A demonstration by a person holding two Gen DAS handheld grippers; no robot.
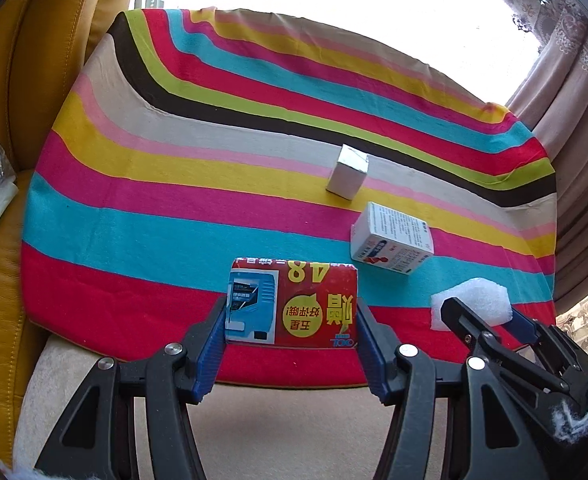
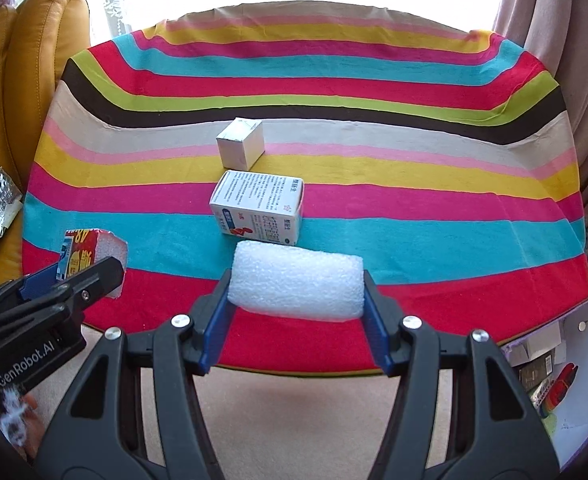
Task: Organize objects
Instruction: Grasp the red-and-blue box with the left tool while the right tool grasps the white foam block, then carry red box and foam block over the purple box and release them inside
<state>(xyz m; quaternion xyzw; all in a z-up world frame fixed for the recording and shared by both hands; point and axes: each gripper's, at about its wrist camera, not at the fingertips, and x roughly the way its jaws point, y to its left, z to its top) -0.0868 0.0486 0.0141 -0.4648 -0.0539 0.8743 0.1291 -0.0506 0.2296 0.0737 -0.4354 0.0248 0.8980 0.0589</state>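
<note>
Left hand-held gripper point(image 1: 291, 322) pinched a flat red printed carton point(image 1: 294, 304). Right hand-held gripper point(image 2: 296, 294) clamped a white foam block point(image 2: 298, 280), just in front of the white printed medicine box point(image 2: 258, 209) on the striped-cloth counter point(image 2: 414, 216); small silver-white box point(image 2: 241, 142) just behind.

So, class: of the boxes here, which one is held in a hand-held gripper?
The red box with the yellow "48", clamped by the left hand-held gripper. The plain silver box and white printed box rest free on the cloth.

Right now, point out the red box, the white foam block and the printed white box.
red box point(image 1: 294, 308), left wrist view, middle of its printed face
white foam block point(image 2: 298, 280), right wrist view, middle of its top
printed white box point(image 2: 259, 204), right wrist view, its upper face
</note>
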